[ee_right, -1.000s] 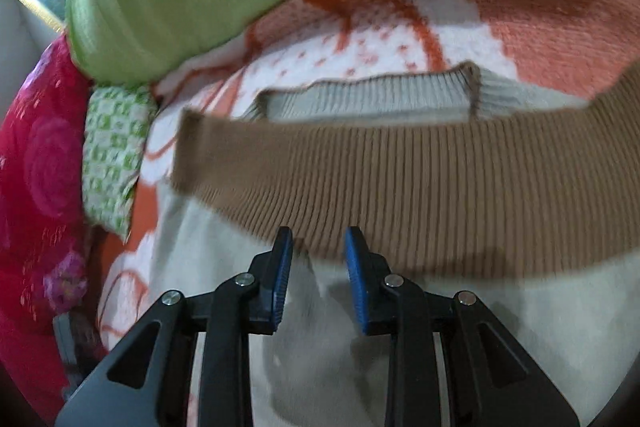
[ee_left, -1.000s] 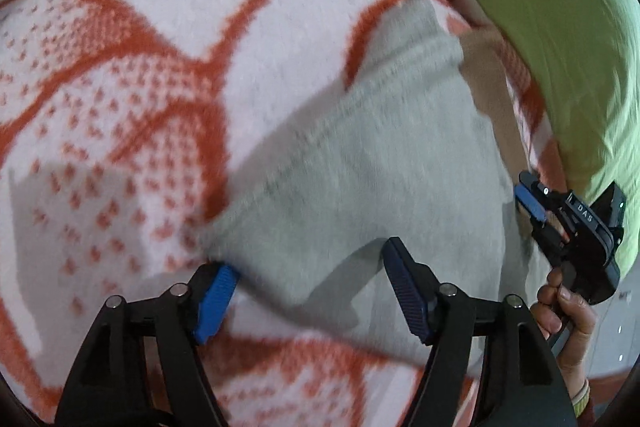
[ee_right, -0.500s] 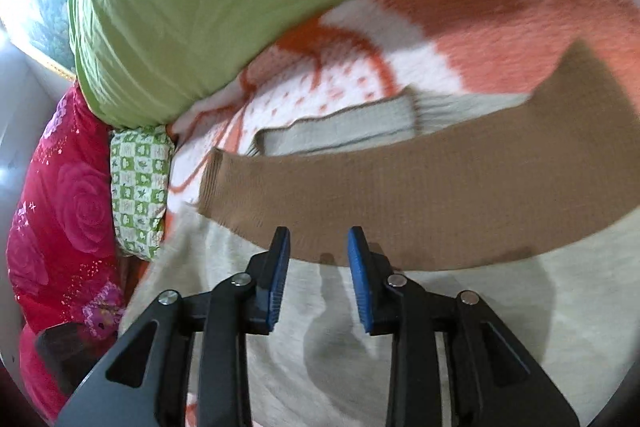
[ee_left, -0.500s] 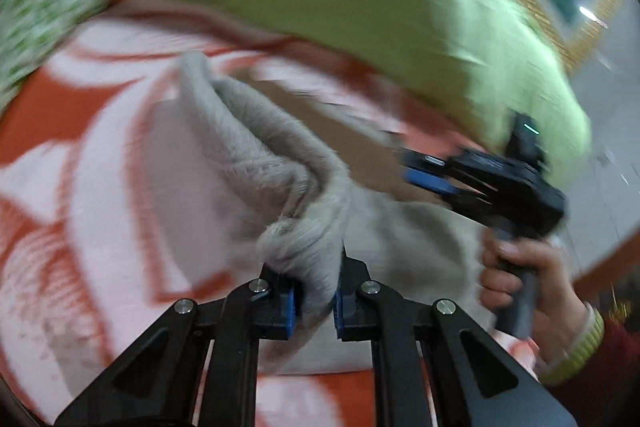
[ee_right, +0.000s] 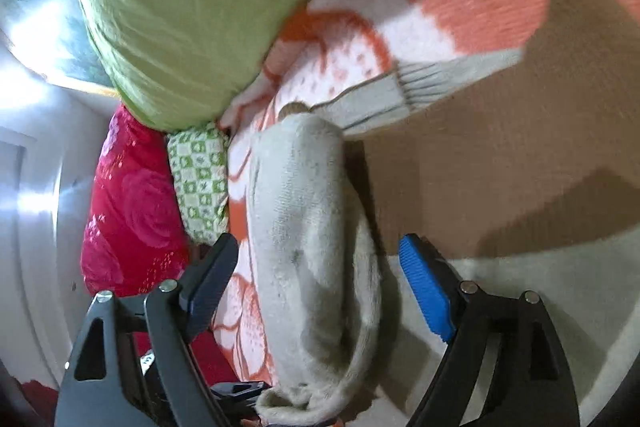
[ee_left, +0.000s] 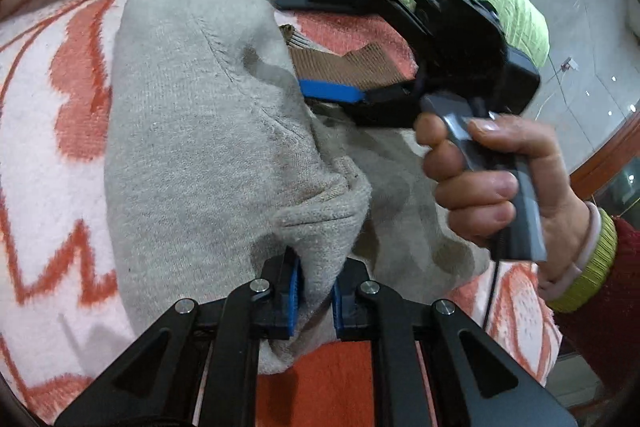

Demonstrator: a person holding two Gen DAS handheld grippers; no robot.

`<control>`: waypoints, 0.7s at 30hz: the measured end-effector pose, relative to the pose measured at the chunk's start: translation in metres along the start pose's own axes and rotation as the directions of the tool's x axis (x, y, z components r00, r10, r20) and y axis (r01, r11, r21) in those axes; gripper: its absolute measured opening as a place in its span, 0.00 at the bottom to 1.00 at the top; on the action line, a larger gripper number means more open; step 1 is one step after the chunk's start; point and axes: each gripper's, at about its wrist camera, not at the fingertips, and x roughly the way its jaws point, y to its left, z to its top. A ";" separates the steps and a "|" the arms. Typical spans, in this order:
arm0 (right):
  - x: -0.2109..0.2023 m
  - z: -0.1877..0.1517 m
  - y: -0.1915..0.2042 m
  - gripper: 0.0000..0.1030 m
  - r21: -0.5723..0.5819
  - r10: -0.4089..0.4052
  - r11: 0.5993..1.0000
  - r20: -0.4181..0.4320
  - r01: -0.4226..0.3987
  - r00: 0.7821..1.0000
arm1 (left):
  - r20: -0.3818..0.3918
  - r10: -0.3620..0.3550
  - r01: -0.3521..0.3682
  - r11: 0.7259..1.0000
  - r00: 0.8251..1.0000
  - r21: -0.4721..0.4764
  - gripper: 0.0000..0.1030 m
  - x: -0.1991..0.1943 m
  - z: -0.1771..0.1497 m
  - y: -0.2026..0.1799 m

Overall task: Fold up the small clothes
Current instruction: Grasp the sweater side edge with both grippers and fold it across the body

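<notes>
One grey knit sweater point(ee_left: 192, 147), brown ribbed band point(ee_left: 360, 67) partly covered, lies on an orange-and-white blanket point(ee_left: 48, 155); its far hem is cut off from sight. Left gripper point(ee_left: 314, 291): clenched on a bunched fold of the sweater. Right gripper point(ee_right: 320, 279): jaws spread wide, straddling the folded-over sleeve, grasping nothing. One right hand point(ee_left: 500, 183). One green quilt point(ee_right: 180, 7); one red floral quilt point(ee_right: 132, 211); one green-checked pillow point(ee_right: 200, 183), edges hidden.

The left gripper point(ee_left: 314, 291), at 6 o'clock in its own view, is clamped on a fold of grey knit sweater point(ee_left: 192, 155). The right gripper point(ee_right: 320, 287) has its jaws spread wide; the right hand point(ee_left: 500, 179) grips its handle at 3 o'clock.
</notes>
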 end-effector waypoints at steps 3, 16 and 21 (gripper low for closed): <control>0.027 0.008 0.015 0.72 -0.052 0.011 0.999 -0.033 -0.013 0.999 | 0.001 0.000 0.000 1.000 1.000 0.004 0.11 -0.007 -0.001 0.005; -0.057 -0.004 0.077 0.19 -0.258 -0.023 0.964 0.130 0.056 0.991 | 0.032 -0.126 0.120 0.981 0.992 0.152 0.11 -0.034 0.016 -0.061; -0.118 -0.012 0.024 0.19 -0.164 -0.166 0.965 0.218 0.204 0.962 | -0.046 -0.164 0.170 0.962 0.985 0.216 0.11 0.003 0.011 -0.092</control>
